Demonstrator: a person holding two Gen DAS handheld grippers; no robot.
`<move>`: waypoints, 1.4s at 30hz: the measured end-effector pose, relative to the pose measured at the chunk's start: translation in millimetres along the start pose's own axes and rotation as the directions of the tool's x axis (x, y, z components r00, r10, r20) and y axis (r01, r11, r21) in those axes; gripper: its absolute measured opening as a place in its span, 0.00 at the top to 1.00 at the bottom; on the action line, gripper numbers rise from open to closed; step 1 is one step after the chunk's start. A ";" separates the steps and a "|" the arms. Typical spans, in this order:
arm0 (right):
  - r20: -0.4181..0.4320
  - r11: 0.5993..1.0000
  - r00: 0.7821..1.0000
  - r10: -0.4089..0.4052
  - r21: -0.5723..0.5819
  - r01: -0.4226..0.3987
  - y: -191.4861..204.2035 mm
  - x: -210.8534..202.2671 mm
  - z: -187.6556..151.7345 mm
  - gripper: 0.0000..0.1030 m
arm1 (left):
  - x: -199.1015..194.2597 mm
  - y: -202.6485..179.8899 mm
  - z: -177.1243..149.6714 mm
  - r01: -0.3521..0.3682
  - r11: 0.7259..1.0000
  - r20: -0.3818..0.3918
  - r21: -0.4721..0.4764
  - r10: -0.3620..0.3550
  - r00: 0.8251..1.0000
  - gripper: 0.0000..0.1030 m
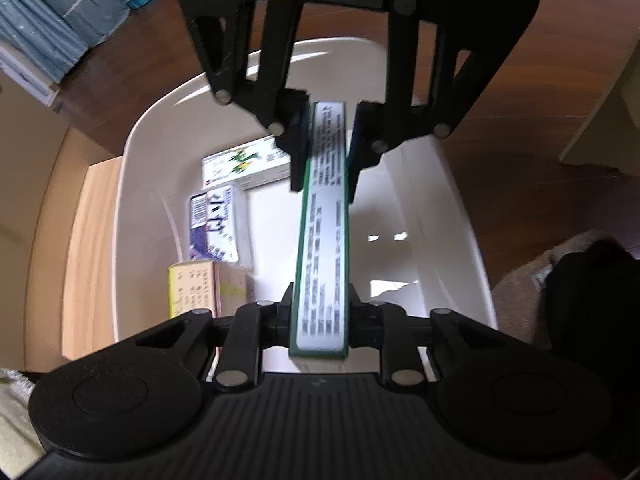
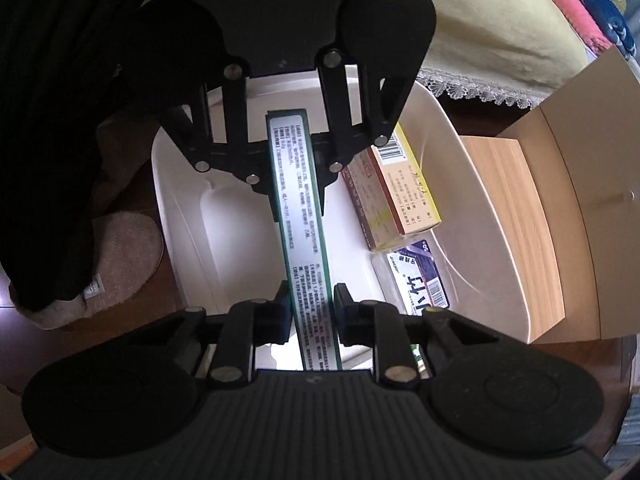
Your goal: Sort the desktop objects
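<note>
A dark wooden floor (image 1: 500,184) is showing beneath a white plastic tub (image 1: 152,184) holding 3 small cartons. Above it, the left gripper (image 1: 319,312) and right gripper (image 2: 310,312) are each clamping an end of a long green-edged box (image 1: 324,232).

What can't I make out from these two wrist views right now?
- Long green-edged box: its print is blurred in the left wrist view.
- White plastic bin: the dark garment and opposite claw hide its far end in the right wrist view.
- Purple-and-white carton: partly behind the right claw.
</note>
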State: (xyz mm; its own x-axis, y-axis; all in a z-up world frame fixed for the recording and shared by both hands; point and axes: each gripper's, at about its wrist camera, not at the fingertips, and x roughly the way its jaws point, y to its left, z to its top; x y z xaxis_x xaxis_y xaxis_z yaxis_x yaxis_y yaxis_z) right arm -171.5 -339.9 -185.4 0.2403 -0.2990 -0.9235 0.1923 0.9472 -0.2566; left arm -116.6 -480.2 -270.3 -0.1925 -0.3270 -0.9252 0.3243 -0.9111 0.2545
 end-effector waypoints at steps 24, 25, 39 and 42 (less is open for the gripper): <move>-0.073 0.957 0.990 0.120 0.273 -0.096 -27.3 37.7 35.4 0.84 | -105.9 29.3 -79.6 -0.351 0.801 -0.052 -0.485 0.374 0.926 0.49; -0.076 0.946 0.988 0.134 0.307 -0.105 -28.2 41.0 37.7 0.84 | -103.1 28.6 -80.6 -0.365 0.791 -0.064 -0.491 0.385 0.921 0.49; -0.096 0.745 0.953 0.286 0.648 -0.158 -33.0 76.6 64.5 0.81 | -81.6 28.4 -91.2 -0.424 0.757 -0.106 -0.498 0.432 0.896 0.46; -0.100 0.737 0.948 0.303 0.655 -0.167 -29.1 78.4 68.9 0.77 | -76.0 28.6 -96.2 -0.434 0.756 -0.116 -0.490 0.437 0.892 0.46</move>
State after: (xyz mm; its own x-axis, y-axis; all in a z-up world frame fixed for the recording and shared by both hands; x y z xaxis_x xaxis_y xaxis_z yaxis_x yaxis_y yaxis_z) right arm -92.6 -398.9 -230.7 0.1910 0.0156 -0.9815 0.7249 0.6719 0.1517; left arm -3.6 -457.2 -219.8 0.0776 -0.6602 -0.7470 0.7829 -0.4236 0.4557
